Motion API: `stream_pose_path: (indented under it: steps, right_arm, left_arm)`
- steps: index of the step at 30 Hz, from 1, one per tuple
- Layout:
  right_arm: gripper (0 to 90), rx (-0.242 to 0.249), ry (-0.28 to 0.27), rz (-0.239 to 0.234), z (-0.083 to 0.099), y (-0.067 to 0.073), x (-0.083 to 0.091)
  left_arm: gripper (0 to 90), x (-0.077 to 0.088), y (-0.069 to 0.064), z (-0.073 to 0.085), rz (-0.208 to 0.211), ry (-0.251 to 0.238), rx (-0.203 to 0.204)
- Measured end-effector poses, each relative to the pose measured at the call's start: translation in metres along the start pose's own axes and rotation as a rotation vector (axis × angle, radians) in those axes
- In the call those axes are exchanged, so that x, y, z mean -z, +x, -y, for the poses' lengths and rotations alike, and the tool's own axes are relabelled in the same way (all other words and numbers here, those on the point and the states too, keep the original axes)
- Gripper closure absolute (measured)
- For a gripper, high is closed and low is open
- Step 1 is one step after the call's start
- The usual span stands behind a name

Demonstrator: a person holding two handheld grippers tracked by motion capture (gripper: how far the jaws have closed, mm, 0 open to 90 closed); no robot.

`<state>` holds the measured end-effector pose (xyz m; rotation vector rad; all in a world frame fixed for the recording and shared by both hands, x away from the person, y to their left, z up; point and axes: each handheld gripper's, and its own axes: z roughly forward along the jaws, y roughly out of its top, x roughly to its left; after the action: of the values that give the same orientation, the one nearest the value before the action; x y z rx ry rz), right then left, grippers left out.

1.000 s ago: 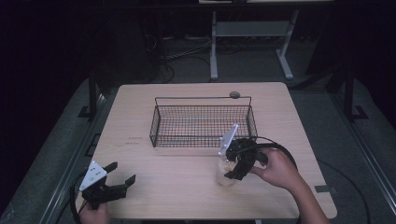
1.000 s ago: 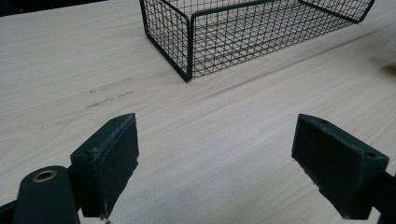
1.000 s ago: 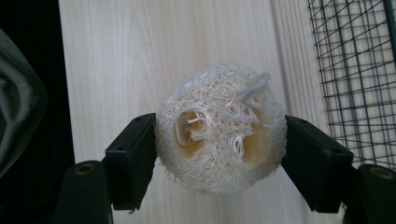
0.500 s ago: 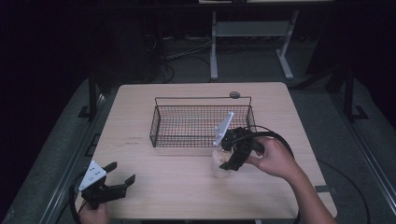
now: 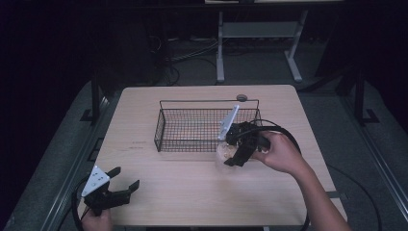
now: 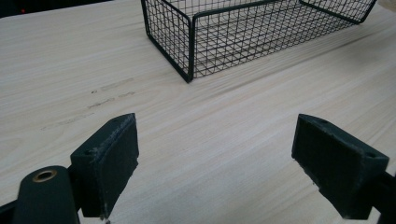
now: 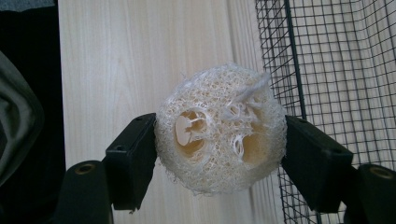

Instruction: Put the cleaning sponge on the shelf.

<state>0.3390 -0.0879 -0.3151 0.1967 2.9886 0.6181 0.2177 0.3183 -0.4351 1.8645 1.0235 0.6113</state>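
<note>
- I have the loofah sponge (image 7: 220, 128) pinched between the jaws of my right gripper (image 5: 231, 153); in the right gripper view both pads press into its sides, and it hangs clear of the table (image 5: 192, 192).
- In the high view the sponge sits just outside the wire basket (image 5: 208, 126), at the basket's near right corner, with the mesh wall right beside it.
- By my reading the pickup is done; what is left is carrying the sponge over the rim, lowering it into the basket and letting go.
- The basket looks empty as far as I can see — the table's wood shows through the mesh floor.
- My left gripper (image 5: 126, 185) rests at the near left corner of the table with its jaws spread wide and nothing between them; the left gripper view looks across bare wood toward the basket's corner.
- Against the frame a second ago, my right hand (image 5: 279, 153) and its gripper have come up and moved closer to the basket — then they were lower on the table, farther from the rim.
- The grip on the sponge looks unchanged, and the left gripper has stayed put.
</note>
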Motion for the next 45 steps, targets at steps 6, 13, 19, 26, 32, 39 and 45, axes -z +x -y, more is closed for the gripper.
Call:
stream_pose_path:
  steps: [6, 13, 19, 26, 32, 39, 45]
  right_arm:
    - [29.0, 0.006, 0.000, 0.010, -0.006, -0.006, 0.006]
    - [29.0, -0.005, 0.003, 0.008, -0.014, -0.018, 0.009]
    - [28.9, -0.004, 0.007, 0.007, -0.021, -0.028, 0.011]
    - [29.0, -0.014, 0.019, 0.015, -0.029, -0.039, 0.015]
    - [29.0, -0.035, 0.018, 0.014, -0.032, -0.050, 0.015]
    - [29.0, -0.055, 0.024, 0.022, -0.036, -0.062, 0.018]
    - [29.0, -0.072, 0.016, 0.027, -0.040, -0.072, 0.022]
  left_arm:
    - [13.9, 0.000, 0.000, 0.000, 0.000, -0.003, 0.001]
    - [13.9, -0.001, -0.002, -0.001, 0.002, -0.001, -0.005]
    - [13.9, 0.000, -0.002, -0.001, 0.000, -0.002, -0.008]
    - [13.9, 0.001, 0.000, 0.000, -0.002, -0.001, -0.001]
    - [13.9, 0.001, 0.000, 0.000, -0.002, -0.003, 0.000]
    - [13.9, 0.001, 0.000, 0.000, -0.002, -0.001, 0.001]
    - [13.9, 0.001, 0.000, 0.000, 0.000, -0.003, 0.002]
